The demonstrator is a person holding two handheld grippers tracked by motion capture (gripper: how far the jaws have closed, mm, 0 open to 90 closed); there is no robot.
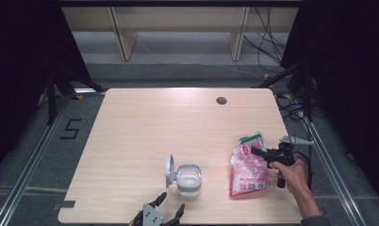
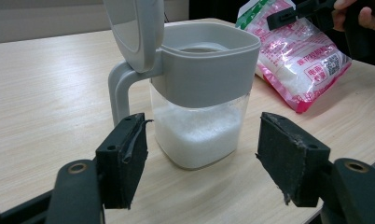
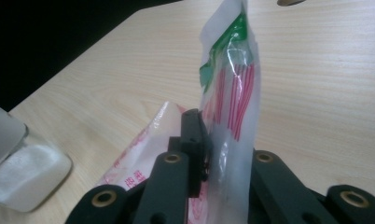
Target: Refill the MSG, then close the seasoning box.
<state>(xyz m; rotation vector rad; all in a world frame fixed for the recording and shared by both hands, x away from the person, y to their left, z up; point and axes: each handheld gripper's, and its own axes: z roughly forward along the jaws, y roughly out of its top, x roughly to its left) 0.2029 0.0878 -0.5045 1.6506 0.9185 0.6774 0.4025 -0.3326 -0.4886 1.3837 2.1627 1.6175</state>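
Right gripper (image 3: 206,154): pinches bag (image 1: 248,165) top, keeping it liftable | Left gripper (image 2: 202,163): spread before open jar (image 2: 202,88), ready to steady it.

pink-striped bag (image 1: 248,165), grey-lidded clear jar (image 1: 189,179)

A pink-and-white bag (image 1: 247,165) with a green top lies beside a lidded-open jar (image 1: 188,179) half-full of white grains.

Lab recording rig — black curtains (image 1: 18,70), floor cables (image 1: 267,42), framed table (image 1: 178,122)
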